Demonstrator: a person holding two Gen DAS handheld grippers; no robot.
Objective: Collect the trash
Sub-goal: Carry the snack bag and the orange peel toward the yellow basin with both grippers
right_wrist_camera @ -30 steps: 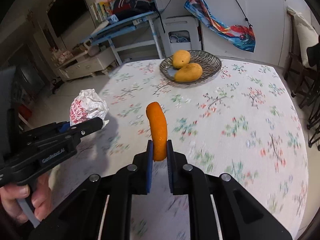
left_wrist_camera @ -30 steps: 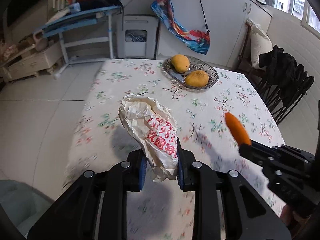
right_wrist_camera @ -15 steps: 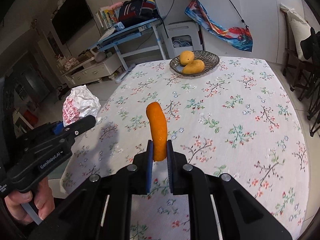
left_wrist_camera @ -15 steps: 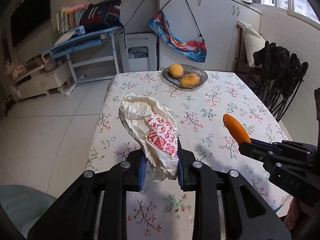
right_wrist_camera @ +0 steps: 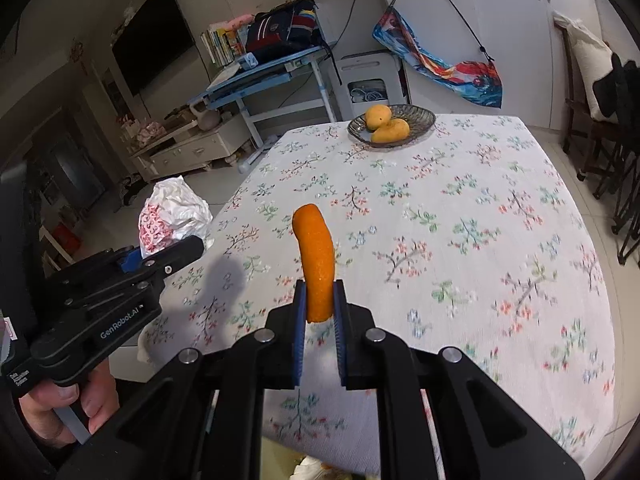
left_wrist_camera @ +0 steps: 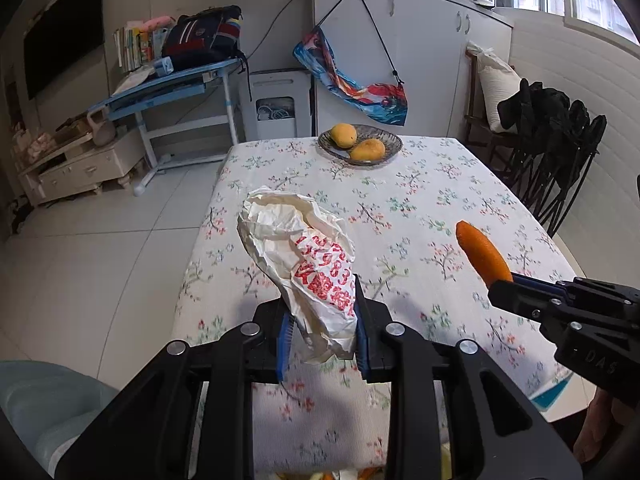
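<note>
A white crumpled bag [left_wrist_camera: 304, 264] with red print, an orange peel [right_wrist_camera: 317, 264], a floral-patterned white tablecloth [right_wrist_camera: 460, 216].

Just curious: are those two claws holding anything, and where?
Left gripper: crumpled bag, by its lower end. Right gripper: orange peel, by its bottom end.

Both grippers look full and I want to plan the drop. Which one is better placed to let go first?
Neither clearly: left gripper clamps the bag, right gripper the peel, both above the table; no bin is clearly visible.
</note>
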